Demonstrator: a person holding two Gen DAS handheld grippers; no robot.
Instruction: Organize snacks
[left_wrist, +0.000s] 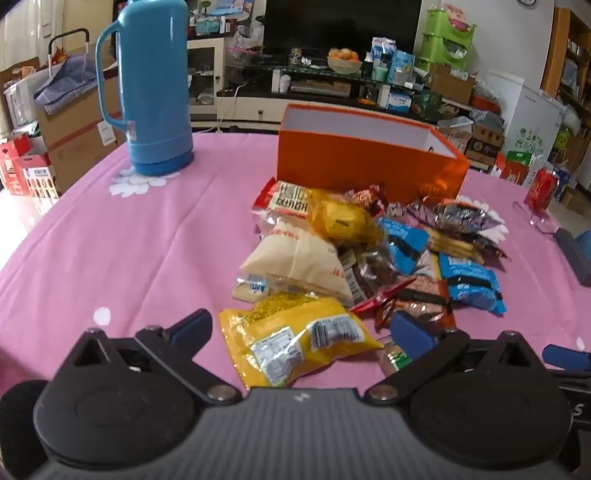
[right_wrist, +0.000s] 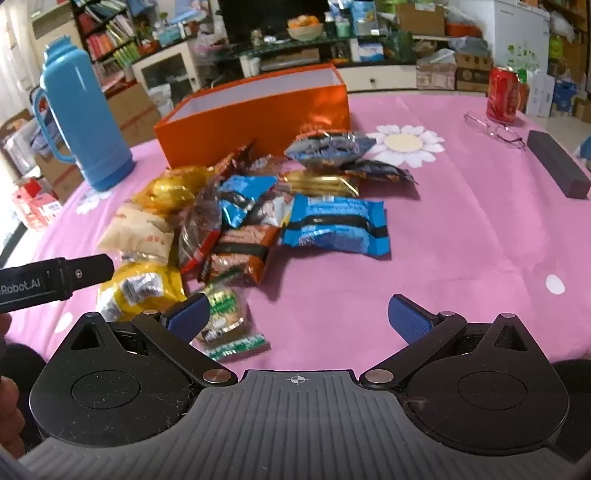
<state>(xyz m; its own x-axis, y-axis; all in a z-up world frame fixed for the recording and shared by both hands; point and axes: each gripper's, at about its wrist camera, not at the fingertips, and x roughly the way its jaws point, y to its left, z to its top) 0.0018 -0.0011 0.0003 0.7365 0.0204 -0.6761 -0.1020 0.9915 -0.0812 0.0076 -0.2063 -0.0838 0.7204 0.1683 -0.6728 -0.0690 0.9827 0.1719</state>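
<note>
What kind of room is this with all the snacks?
Most likely a home living room. A big dark TV stands on a long stand with a fruit bowl, bookshelves line the wall, and the snacks lie on a pink-clothed table.

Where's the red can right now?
Right wrist view only, far right: the red can stands upright near the table's back edge, just behind the glasses.

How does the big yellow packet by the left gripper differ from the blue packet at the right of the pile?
The yellow packet lies label side up at the pile's near left edge; the blue packet bears a black band and lies at the right edge. Both are sealed, lying flat on the pink tablecloth, outside the orange box.
</note>
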